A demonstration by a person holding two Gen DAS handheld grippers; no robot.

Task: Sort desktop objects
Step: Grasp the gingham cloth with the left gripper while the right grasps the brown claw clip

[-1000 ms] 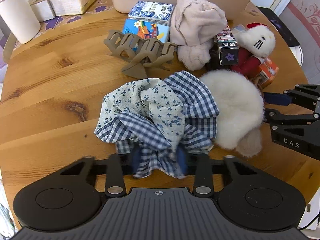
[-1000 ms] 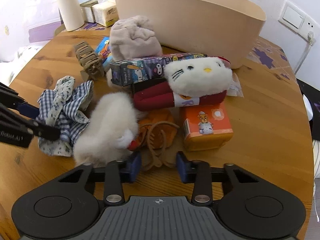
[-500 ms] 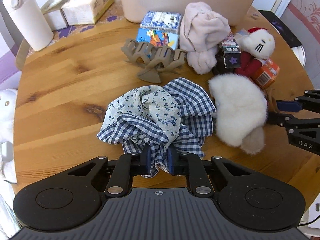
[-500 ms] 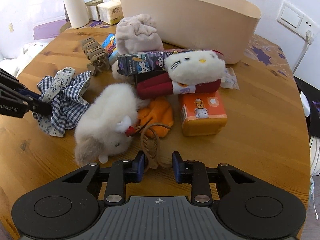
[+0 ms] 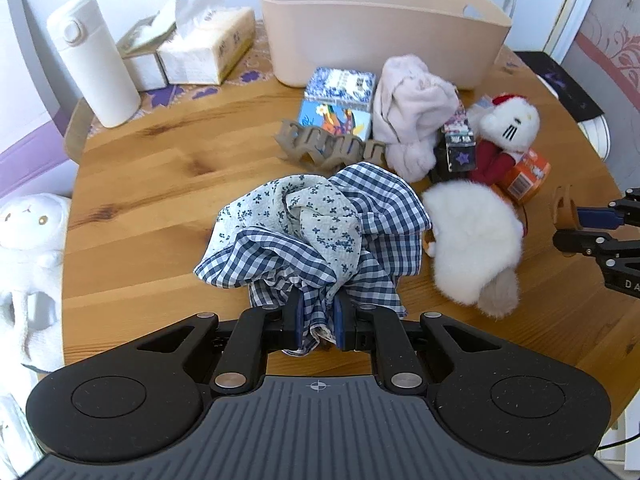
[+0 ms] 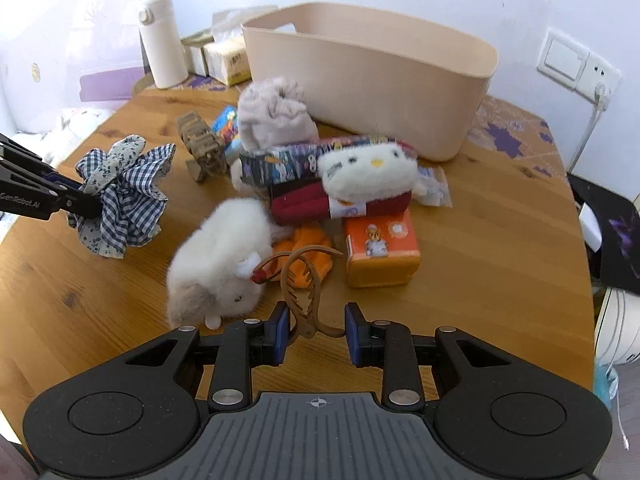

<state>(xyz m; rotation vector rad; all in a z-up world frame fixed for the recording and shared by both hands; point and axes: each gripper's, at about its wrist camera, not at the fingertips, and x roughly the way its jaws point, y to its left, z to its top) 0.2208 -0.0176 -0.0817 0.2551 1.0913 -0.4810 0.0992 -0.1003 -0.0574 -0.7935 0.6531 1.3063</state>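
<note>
My left gripper [image 5: 317,322] is shut on a blue checked and flowered cloth scrunchie [image 5: 316,232] and holds it lifted off the wooden table [image 5: 160,184]; it also shows in the right wrist view [image 6: 120,196]. My right gripper [image 6: 316,330] is shut on a thin brown hair claw [image 6: 302,288] and holds it above the table. A beige bin [image 5: 380,24] stands at the back. In front of it lie a white fluffy toy [image 5: 472,240], a pink towel [image 5: 412,108], a white cat plush [image 6: 368,168], an orange box [image 6: 382,254] and a large tan hair claw [image 5: 332,150].
A white flask [image 5: 96,60] and tissue boxes [image 5: 204,52] stand at the back left. A white plush [image 5: 28,240] sits off the table's left edge. Small picture boxes [image 5: 340,100] and a long printed box [image 6: 288,164] lie near the bin. An orange pouch [image 6: 308,248] lies by the fluffy toy.
My left gripper closed on the scrunchie and lifted it. My right gripper closed on the brown hair claw and raised it off the table.
</note>
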